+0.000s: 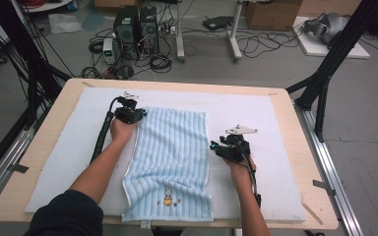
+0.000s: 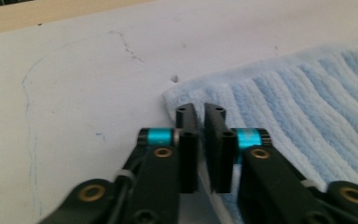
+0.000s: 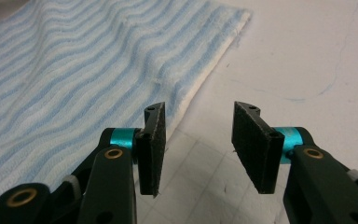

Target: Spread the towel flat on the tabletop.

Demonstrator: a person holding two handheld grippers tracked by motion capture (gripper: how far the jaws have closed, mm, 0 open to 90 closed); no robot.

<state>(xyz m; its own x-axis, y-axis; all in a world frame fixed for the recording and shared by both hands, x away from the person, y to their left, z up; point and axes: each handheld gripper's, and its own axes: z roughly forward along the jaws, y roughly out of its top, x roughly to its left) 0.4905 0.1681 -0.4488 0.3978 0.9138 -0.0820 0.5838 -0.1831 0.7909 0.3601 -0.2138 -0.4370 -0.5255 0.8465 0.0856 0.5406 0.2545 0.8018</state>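
1. High view: a light blue ribbed towel (image 1: 170, 157) lies lengthwise on a white mat (image 1: 275, 128) that covers the wooden table (image 1: 302, 162). The left gripper (image 1: 137, 114) sits at the towel's far left corner. The right gripper (image 1: 216, 149) sits just off the towel's right edge, about halfway down its length. Bare mat stretches wide to the outer side of each gripper, and a broad strip runs beyond the towel's far edge. The towel's near edge reaches the mat's front border.

2. Left gripper view: the left gripper (image 2: 201, 112) has its jaws almost together, a thin slit between the pads, and they stand at the towel's (image 2: 303, 98) corner. Whether cloth is pinched in the slit I cannot tell. The towel spreads to the jaws' right; to their left and ahead the mat (image 2: 88, 88) lies bare up to the table's wooden rim (image 2: 51, 14).

3. Right gripper view: the right gripper (image 3: 200, 126) has its jaws well apart, with nothing between them but mat (image 3: 307, 56). The towel's (image 3: 74, 70) white-hemmed edge runs just beside the left jaw and slants away ahead. Free mat lies ahead and to the right.
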